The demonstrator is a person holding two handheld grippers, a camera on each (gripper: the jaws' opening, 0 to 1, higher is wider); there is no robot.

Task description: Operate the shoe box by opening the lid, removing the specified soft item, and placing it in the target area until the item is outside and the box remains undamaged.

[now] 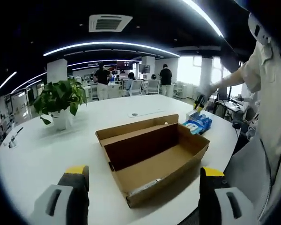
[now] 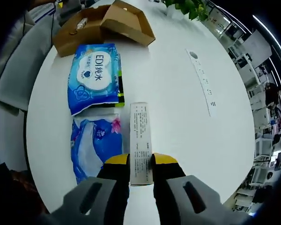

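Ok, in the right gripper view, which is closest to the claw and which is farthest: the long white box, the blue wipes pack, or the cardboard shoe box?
1. The long white box, clamped in the right claw.
2. The blue wipes pack, farther up the table, left of the white box.
3. The cardboard shoe box, open, at the table's far edge.

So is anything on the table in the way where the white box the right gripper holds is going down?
Nothing visible. The narrow white box, clamped in the right gripper, lies over bare table; the blue packs lie beside it, apart.
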